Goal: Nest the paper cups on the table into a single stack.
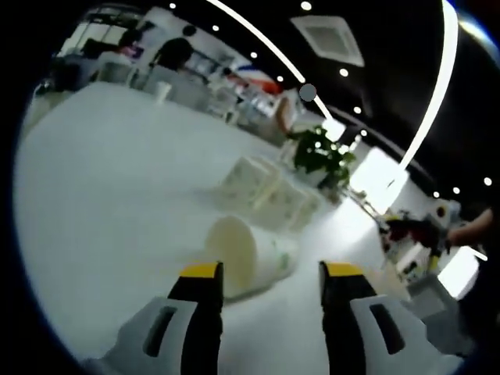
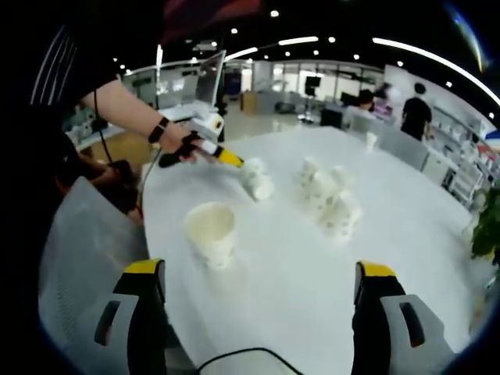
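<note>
In the left gripper view, the left gripper (image 1: 270, 273) is released just before a tipped paper cup (image 1: 241, 254). In the right gripper view, the right gripper (image 2: 262, 273), released, hovers near an upright cup (image 2: 210, 231), lower left.

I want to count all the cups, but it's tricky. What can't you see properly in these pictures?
- Left gripper view: the cluster of cups behind the lying cup is blurred, so no sure count.
- Right gripper view: the cups overlap and hide each other.
- Right gripper view: the left gripper is small beside a cup; whether it grips it is unclear.
</note>
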A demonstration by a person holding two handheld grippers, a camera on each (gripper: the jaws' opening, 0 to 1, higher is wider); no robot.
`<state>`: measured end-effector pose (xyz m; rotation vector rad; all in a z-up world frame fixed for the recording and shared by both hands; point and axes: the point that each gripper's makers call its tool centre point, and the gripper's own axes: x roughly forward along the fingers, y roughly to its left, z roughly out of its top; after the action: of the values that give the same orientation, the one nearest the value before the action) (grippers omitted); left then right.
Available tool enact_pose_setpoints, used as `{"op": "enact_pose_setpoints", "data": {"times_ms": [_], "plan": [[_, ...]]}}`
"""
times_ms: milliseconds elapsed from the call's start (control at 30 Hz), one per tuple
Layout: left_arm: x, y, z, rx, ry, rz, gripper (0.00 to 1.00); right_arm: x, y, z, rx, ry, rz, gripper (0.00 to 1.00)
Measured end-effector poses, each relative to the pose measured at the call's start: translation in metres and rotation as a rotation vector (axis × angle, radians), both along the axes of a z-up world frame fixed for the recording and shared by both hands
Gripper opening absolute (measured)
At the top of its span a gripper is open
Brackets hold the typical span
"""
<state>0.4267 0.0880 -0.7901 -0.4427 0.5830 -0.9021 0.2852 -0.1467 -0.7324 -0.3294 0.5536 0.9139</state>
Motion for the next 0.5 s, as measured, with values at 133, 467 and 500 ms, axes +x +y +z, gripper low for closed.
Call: {"op": "enact_pose_setpoints", "data": {"times_ms": [133,467,500], "plan": [[-0.0022,-0.0044,-0.0019,-0.013,0.023,-0.01,0.39,-0.0001,-0.0006,-0.0022,-0.008,0.007,-0.01,0.99],[-0.0021,-0.0079,-0.0044,-0.048,0.046,-0.018,0.26,0.0026,0.0044,-0.0023,-0.011,0.013,-0.009,0.99],[-0.0023,-0.0075,-0.0053,-0.043,0.049,-0.018,0.25,0.0029,0.0043,-0.0023,-0.015,0.011,-0.009,0.99]]}}
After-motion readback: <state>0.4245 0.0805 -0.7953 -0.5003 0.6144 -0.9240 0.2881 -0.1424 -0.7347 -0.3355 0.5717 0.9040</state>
